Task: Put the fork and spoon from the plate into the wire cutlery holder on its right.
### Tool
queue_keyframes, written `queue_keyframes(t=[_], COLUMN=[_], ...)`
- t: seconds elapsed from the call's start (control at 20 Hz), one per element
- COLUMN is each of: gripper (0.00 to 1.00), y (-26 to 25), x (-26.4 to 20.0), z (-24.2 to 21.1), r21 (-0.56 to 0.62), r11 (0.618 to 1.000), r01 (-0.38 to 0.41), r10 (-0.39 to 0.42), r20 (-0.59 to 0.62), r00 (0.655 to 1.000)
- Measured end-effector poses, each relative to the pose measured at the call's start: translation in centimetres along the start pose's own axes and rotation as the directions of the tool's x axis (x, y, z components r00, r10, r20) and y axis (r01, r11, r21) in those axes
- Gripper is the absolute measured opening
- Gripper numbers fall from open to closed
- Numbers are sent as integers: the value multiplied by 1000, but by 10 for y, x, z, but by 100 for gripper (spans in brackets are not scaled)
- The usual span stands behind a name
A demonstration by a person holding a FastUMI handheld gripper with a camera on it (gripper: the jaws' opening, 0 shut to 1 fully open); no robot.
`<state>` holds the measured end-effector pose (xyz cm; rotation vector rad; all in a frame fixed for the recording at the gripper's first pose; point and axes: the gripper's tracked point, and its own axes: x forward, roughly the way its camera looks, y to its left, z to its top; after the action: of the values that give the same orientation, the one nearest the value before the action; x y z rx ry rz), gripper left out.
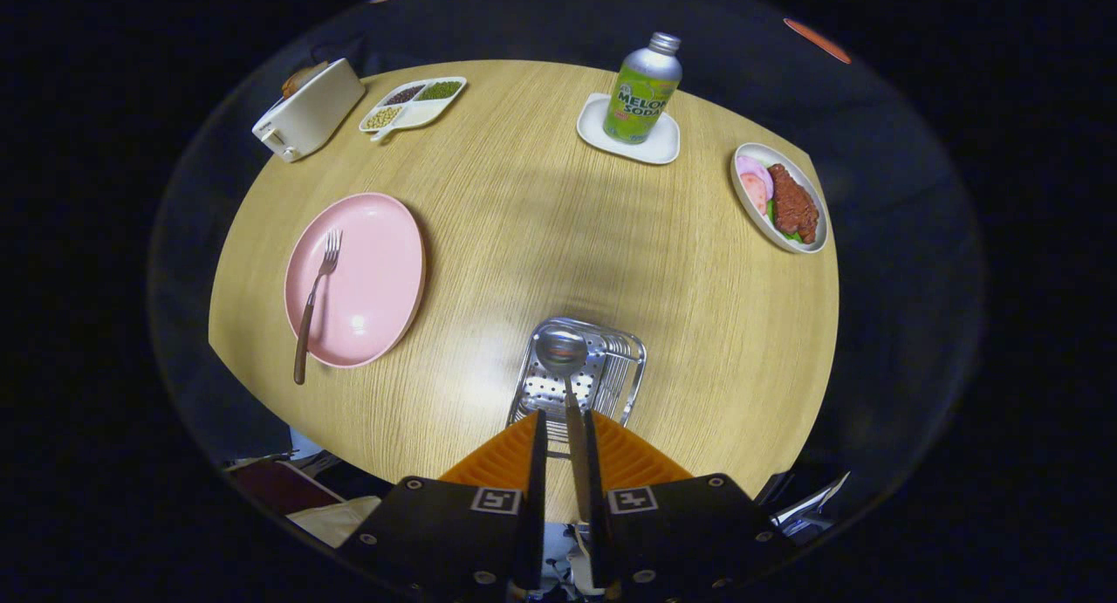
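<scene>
**Spoon in my tongs above the cutlery holder**

My tongs [565, 428] are nearly closed, both fingers pressing on the handle of the spoon [563, 359]. The handle runs up between the fingers, and the bowl of the spoon points away from me, just ahead of the fingertips in the lower middle of the frame. The bowl sits over the wire cutlery holder [611, 367], a shiny metal basket with a perforated base that stands on the wooden surface [541, 210] directly beyond my fingers. I cannot tell whether the spoon touches the holder or hangs above it.

To the left of the holder, in the left middle of the frame, lies the pink plate [371, 280]. The fork [316, 306] rests on its left part, tines pointing away from me and the dark handle sticking out over the near rim onto the surface.

Further back, at the upper left, stand a white toaster [307, 110] and, just beside it, a divided tray [414, 104] with beans. In the upper middle a soda bottle [644, 88] stands upright on a small white dish [659, 149]. At the upper right sits an oval plate of meat [779, 197].
</scene>
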<state>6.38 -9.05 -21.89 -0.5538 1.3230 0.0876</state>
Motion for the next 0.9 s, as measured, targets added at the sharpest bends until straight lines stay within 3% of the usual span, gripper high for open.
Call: queue_keyframes(t=[0.15, 0.2, 0.35, 0.4, 0.45, 0.8, 0.9], gripper=[39, 52, 71, 93, 100, 100, 100], y=[6, 9, 20, 25, 31, 108, 134], x=[-15, -20, -39, -44, -51, -79, -87], z=[16, 23, 46, 48, 50, 58, 63], r21=[61, 74, 127, 135, 137, 35, 19], r11=[998, 997, 991, 989, 989, 991, 981], r01=[-23, -31, -50, -54, -63, -131, -193], r10=[17, 20, 12, 11, 14, 98, 152], r20=[101, 144, 280, 306, 336, 484, 543], r00=[995, 989, 960, 952, 942, 869, 826])
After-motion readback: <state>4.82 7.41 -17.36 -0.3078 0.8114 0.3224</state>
